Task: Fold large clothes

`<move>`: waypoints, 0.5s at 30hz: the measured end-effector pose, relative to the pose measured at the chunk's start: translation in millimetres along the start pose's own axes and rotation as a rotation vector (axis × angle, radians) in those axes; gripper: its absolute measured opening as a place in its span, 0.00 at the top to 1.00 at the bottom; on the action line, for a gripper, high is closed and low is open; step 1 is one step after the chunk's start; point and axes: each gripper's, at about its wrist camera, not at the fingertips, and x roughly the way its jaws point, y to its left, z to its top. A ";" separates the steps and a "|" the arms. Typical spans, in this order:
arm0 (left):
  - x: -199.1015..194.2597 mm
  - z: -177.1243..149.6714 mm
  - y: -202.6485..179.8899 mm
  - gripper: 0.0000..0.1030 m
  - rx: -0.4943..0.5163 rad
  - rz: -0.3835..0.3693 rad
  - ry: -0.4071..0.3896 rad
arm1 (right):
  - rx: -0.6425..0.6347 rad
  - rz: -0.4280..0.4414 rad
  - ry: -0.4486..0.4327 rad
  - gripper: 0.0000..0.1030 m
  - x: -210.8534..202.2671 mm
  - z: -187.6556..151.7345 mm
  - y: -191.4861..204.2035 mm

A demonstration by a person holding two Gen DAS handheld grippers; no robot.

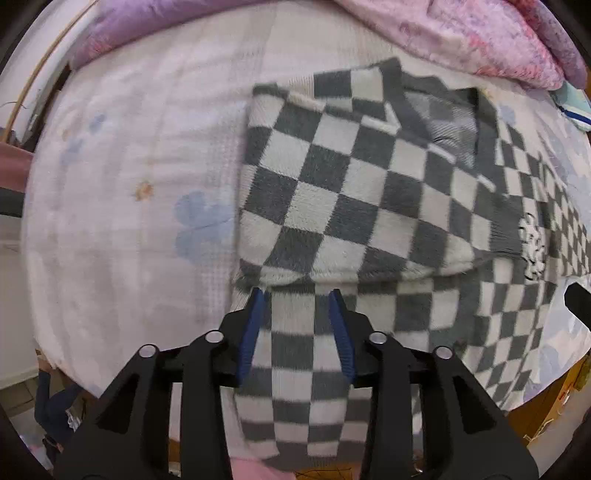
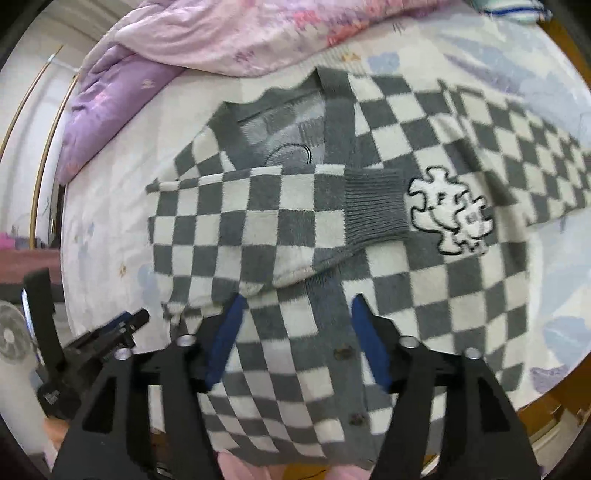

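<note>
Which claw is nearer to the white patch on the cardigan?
Right. The right claw is just below the patch; the left claw is further toward the folded sleeve side.

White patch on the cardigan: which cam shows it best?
Right wrist view. The patch sits whole and sharp beside the folded sleeve's grey cuff. The left wrist view catches it only near the right edge, small and distorted.

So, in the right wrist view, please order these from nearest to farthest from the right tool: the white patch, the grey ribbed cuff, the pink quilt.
1. Grey ribbed cuff: ahead of the right tool, slightly right, on the folded sleeve.
2. White patch: just right of the cuff, a little farther off.
3. Pink quilt: far end of the bed, upper left.
</note>
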 end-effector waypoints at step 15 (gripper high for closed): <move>-139.2 -105.3 -6.0 0.51 -0.036 -0.008 -0.139 | -0.182 -0.117 -0.138 0.17 -144.6 -67.7 0.7</move>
